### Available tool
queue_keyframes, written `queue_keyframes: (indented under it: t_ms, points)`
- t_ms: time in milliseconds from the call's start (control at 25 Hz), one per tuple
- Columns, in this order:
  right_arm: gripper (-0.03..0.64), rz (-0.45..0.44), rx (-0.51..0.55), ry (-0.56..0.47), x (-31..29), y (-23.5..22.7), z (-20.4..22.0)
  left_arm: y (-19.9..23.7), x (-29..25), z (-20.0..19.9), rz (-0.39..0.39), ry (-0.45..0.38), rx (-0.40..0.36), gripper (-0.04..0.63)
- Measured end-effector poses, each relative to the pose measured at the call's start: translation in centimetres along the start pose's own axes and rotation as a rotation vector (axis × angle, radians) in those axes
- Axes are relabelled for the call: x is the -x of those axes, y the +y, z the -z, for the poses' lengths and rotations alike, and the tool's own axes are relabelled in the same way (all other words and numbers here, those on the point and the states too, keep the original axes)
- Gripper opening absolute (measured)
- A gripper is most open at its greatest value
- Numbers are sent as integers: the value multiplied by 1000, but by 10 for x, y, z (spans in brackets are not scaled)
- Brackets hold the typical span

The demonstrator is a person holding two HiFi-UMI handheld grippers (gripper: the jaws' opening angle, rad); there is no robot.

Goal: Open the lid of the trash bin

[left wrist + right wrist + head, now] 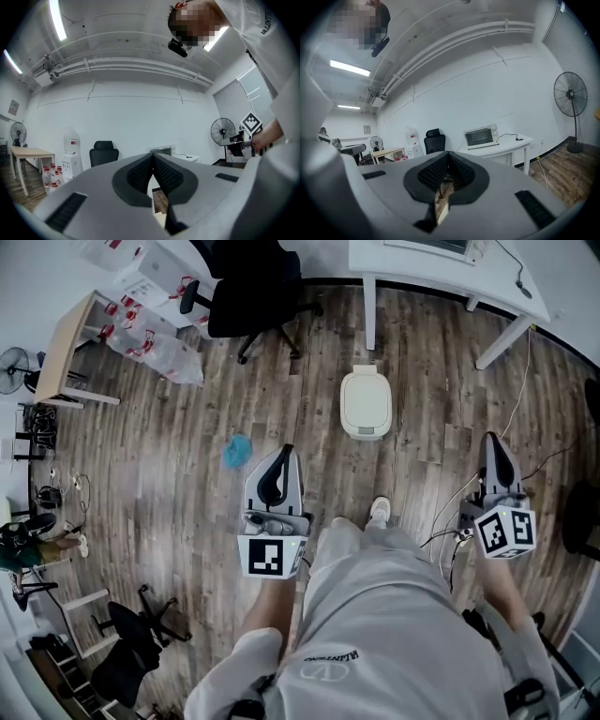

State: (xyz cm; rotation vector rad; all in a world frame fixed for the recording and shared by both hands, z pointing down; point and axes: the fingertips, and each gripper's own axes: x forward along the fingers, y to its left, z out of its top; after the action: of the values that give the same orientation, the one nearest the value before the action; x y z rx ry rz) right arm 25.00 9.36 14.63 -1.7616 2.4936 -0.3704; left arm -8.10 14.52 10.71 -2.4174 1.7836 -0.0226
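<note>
Cream-white plastic marks out the trash bin (366,404), which stands on the wooden floor (169,465) ahead of the person, well beyond both grippers and near a leg of the white desk (441,263). From the steep head view only its top shows: a rounded lid lying flat and closed, with a narrower block at its far edge. The body underneath is hidden by the lid.

The left gripper (284,454) points forward to the left of the bin, and the right gripper (493,439) to its right. Neither touches it. Each gripper's own view looks across the room at walls and ceiling, so the bin falls outside both. In those views the left gripper (153,157) and right gripper (448,154) have their jaws closed tip to tip, with nothing held between them.

A small blue thing (236,452) lies on the floor just left of the left gripper, too small to identify. The person's legs cover the near floor, with one shoe (379,510) showing.
</note>
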Motion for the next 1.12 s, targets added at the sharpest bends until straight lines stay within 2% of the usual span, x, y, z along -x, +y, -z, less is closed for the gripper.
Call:
queue_keyframes:
  t_ms: [280,440,920,1120]
  points:
    - [17,-13,1,57,-34,1,17,11,-20,29,5,51,27,-2]
    - [17,-14,15,95,-60,13,32,21,-42,54,46,93,62,-2]
    - [16,-33,58,152,-157,59,46,56,-128,108,165,112,139,-2]
    - [15,-59,55,206,-189,73,77,49,-154,140,231,160,163,-2]
